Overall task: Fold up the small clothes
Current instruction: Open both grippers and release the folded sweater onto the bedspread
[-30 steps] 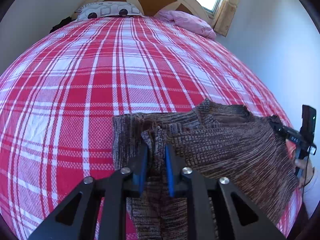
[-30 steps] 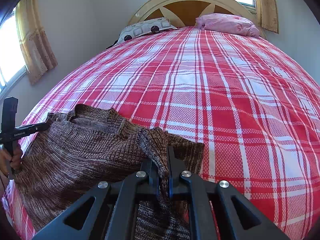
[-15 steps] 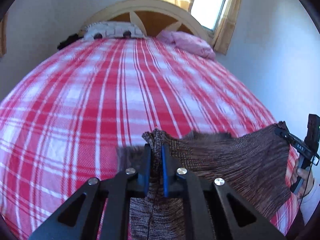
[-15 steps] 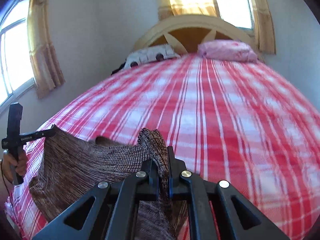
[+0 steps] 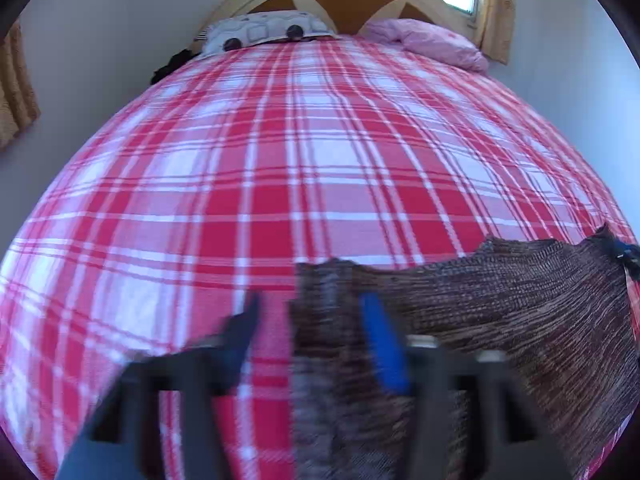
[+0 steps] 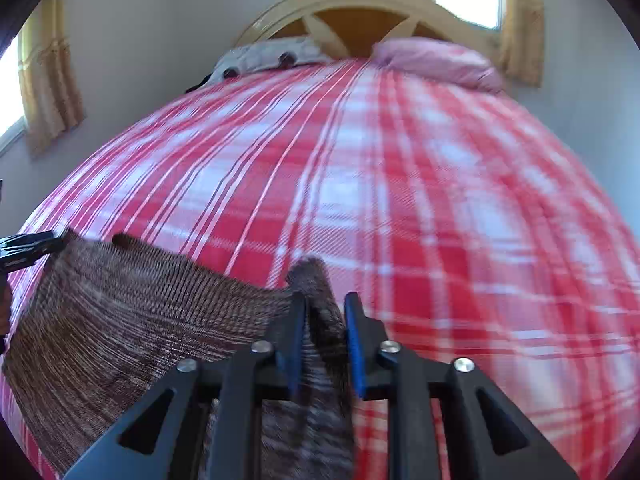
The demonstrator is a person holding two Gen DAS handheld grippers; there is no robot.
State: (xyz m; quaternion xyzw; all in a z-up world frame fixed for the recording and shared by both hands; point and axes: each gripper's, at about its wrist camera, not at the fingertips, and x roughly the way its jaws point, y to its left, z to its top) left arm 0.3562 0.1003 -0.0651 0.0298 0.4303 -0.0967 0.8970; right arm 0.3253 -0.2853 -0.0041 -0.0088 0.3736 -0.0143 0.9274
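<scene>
Brown knit garment [image 5: 500,312] btwn parted grippers

No text, label, brand, number or sign can be read in either wrist view; both are blurred by motion, and any marking on the other gripper's black body is too small to tell.

My left gripper [image 5: 310,344] is smeared by motion blur as its jaws have just been opening, so I can't make out whether its fingers touch the brown knit sweater [image 5: 500,312] between them. The sweater's near part runs off the bottom edge, partly behind my gripper frames. In my right gripper's [image 6: 322,336] view the red plaid bedspread [image 6: 440,200] is blurred, and the left gripper is cut off at the left edge.
</scene>
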